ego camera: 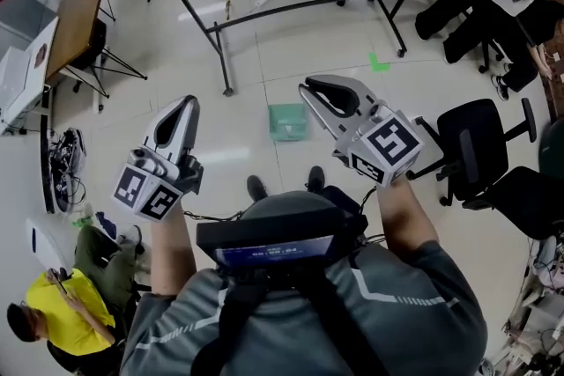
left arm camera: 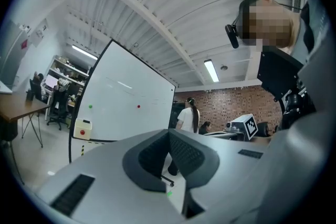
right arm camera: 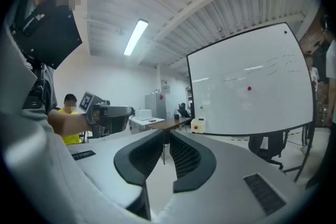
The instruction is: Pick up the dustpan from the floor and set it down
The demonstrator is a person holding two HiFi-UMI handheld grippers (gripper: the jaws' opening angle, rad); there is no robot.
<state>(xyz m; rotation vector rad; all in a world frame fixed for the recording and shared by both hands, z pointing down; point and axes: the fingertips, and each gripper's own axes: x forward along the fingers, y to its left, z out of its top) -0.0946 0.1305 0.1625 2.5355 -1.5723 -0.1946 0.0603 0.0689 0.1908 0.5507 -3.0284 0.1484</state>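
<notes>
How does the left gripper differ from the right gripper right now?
The left gripper has its jaws together at the tips, while the right gripper has its jaws a slit apart. In the head view the left gripper points straight ahead, while the right gripper angles inward. Both are empty and held level. Neither holds the green dustpan, which lies on the floor between them in that view.

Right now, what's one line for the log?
dustpan: on floor | left gripper: shut, empty | right gripper: slightly open, empty
</notes>
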